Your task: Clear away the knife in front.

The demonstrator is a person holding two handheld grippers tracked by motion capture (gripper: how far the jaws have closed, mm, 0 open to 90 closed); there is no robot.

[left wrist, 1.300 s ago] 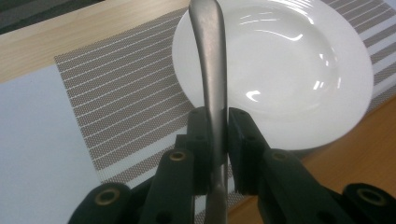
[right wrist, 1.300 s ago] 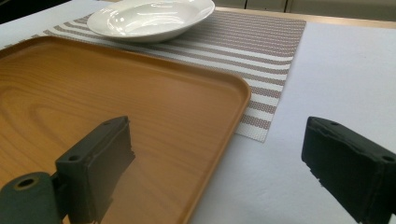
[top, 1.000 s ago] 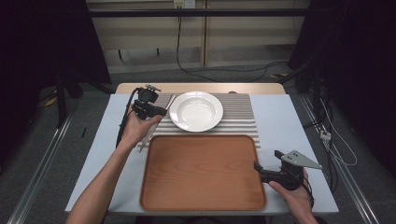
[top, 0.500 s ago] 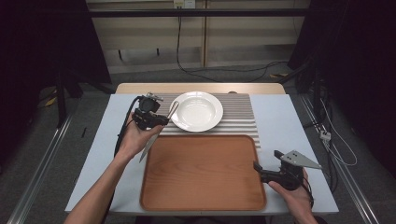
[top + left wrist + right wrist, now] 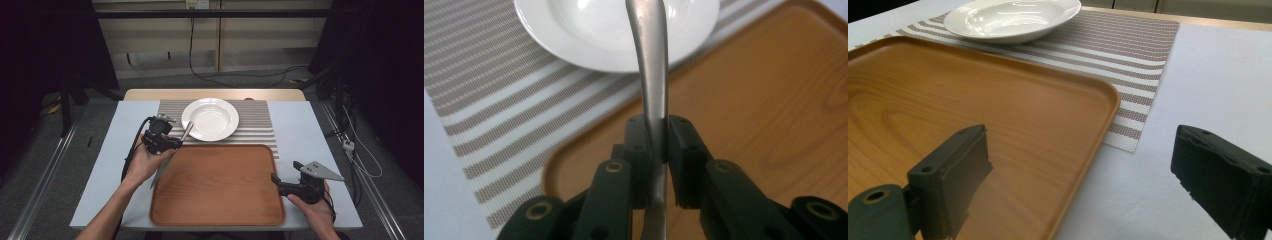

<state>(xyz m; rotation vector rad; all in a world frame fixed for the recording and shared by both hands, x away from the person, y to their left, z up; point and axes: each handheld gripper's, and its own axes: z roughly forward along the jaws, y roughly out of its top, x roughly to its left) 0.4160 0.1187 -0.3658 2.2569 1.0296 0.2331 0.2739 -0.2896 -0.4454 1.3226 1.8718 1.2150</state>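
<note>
My left gripper is shut on a silver piece of cutlery, probably a table knife, and hovers at the far left corner of the wooden tray. In the left gripper view the pads clamp the metal handle, which runs up over the rim of the white plate. The plate sits on a striped placemat behind the tray. My right gripper stands open at the tray's right edge, one jaw over the wood and the other over the tablecloth, with nothing held.
The tray lies on a pale tablecloth at the table's near middle. Bare cloth lies left and right of the tray. The floor beyond the table holds cables and dark stands.
My left hand has carried the cutlery toward me and to the right, from beside the plate's left to the tray's far left corner. The right hand has stayed put.
</note>
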